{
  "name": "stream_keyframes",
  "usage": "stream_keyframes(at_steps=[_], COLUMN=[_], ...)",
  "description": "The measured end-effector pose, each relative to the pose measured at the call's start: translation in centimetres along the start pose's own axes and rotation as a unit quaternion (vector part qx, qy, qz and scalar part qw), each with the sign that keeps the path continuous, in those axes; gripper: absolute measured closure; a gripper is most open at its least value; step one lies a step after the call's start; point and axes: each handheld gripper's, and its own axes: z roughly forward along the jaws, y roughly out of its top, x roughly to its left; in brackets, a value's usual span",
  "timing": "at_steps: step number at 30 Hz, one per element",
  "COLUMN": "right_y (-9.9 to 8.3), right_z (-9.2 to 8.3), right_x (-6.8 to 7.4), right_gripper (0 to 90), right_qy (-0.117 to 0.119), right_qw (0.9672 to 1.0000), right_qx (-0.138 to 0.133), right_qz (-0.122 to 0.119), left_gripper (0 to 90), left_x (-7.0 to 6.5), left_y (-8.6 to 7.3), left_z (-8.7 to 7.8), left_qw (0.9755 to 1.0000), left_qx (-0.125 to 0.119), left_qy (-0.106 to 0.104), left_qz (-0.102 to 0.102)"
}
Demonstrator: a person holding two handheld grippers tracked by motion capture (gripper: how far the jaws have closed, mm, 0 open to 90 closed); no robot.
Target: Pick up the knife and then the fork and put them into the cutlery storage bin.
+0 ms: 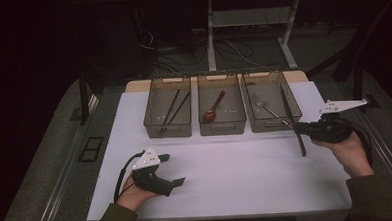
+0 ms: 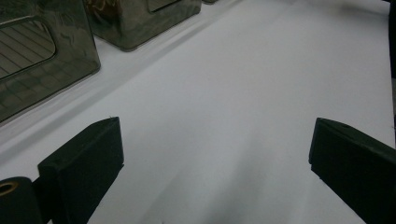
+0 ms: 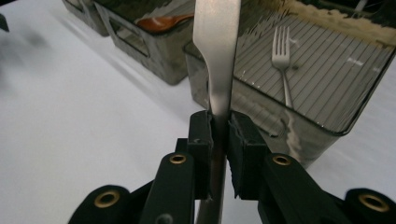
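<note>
Three bins (image 1: 222, 111) stand side by side at the table's (image 1: 227, 179) far edge, fork (image 3: 282, 65) in the rightmost.

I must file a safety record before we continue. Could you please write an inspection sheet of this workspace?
Surface: white table top, bare in front of the bins.
Job's things: metal utensil clamped by its handle, end hidden; right bin holds a fork.
Clutter: middle bin with a brown spoon; left bin with dark sticks.
Tongs: right tongs shut on the utensil beside the right bin; left tongs open, nothing between them.
Cables: one trails from each gripper; more lie on the floor behind.
Surroundings: dark room, white desk legs behind the table.
</note>
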Motion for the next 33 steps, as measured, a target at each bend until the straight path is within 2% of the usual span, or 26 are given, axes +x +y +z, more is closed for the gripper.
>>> stream_keyframes(at_steps=[12,18,26,33], right_y=[1.9,3.0,4.8,6.4], right_z=[-0.4,-0.4,0.0,0.4], right_x=[-0.7,-1.3,-2.2,-2.7], right_gripper=[78.8,78.8,78.8,78.8], right_qy=[-0.014,-0.031,-0.052,-0.061], right_qw=[0.9994,0.9985,0.9960,0.9947], right_qx=[-0.032,-0.045,-0.072,-0.083], right_qz=[0.005,0.005,0.010,0.009], left_gripper=[2.2,2.2,2.2,2.2], left_x=[-0.1,-0.1,-0.1,-0.1], left_y=[0.0,0.0,0.0,0.0], left_z=[0.0,0.1,0.1,0.1], left_qw=[1.0000,1.0000,1.0000,1.0000], left_qx=[0.002,0.001,0.002,0.001], left_qy=[-0.002,-0.002,-0.001,-0.002], left_qz=[0.002,0.000,0.000,0.001])
